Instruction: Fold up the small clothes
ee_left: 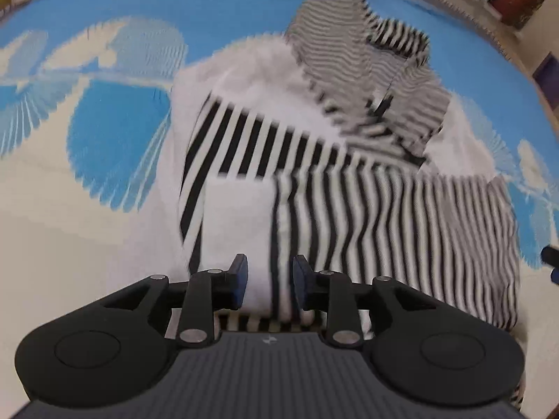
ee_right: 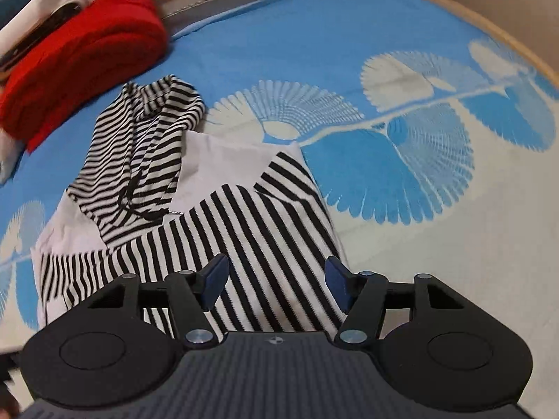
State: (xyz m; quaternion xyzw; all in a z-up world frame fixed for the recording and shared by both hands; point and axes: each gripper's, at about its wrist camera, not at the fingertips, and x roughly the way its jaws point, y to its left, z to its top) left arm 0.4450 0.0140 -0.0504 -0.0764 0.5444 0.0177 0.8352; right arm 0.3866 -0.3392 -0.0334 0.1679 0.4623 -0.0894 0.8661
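Clearly the striped top (ee_right: 223, 216) is light, limp cloth lying partly folded on the bedsheet (ee_right: 384, 17), just ahead of both claws. Both the left claw (ee_left: 269, 284) and the right claw (ee_right: 276, 288) gape, empty; a hem edge seems the best hold. Only the right view shows the red cloth (ee_right: 80, 59) clearly.

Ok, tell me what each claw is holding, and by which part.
Nothing. Left claw and right claw are both open above the striped garment, gripping no fabric.

Both your wrist views look low and close along their claws, sharing the striped garment (ee_left: 367, 209) (ee_right: 244, 223) on the bed (ee_left: 104, 122) (ee_right: 401, 192).
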